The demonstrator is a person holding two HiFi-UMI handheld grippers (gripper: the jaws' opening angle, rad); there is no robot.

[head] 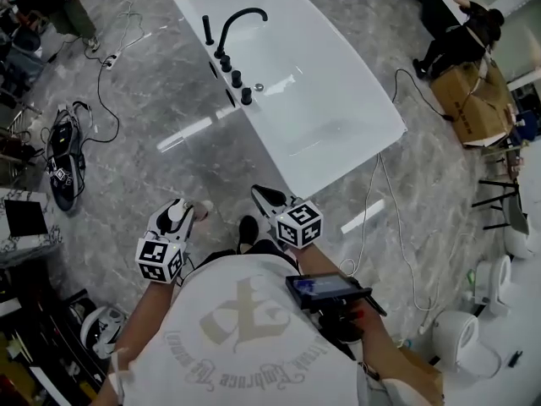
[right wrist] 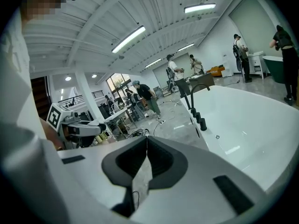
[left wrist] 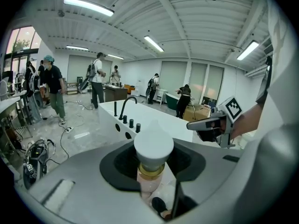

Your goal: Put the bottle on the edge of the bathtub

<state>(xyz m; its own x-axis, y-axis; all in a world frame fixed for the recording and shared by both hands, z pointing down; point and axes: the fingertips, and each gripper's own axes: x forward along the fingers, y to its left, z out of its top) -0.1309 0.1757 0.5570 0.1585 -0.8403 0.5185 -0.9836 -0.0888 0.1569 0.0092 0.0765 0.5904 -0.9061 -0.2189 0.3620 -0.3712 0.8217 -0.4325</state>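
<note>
2 grippers sit low in the head view, close in front of the person. the left gripper (head: 179, 216) is the busy one. its own view shows the jaws clamped on the bottle (left wrist: 150, 171), which stands upright between them, with the pads on the pale pink body just under a gold collar and the broad white cap (left wrist: 153, 145) rising clear above. the right gripper (head: 269, 200) carries nothing, and its jaw tips meet with only floor showing past them.

the bottle reads as small and light, so weight is no worry, but the smooth body is likely slippery. that wide cap also puts bulk up high, so it may tip if let go at a lean. whether the body is plastic or glass i can't tell, since the gripper hides most of it, and it is best treated as breakable. the present hold on the body below the collar seems the right place, firmer than the rounded cap.

just ahead lies the white bathtub (head: 275, 146), well short of being reached. its rim is flat but glossy. further along that rim stand the black faucet (head: 239, 22) and a row of black knobs (head: 236, 78), so the bare stretch nearer the person looks the easier landing spot.
</note>
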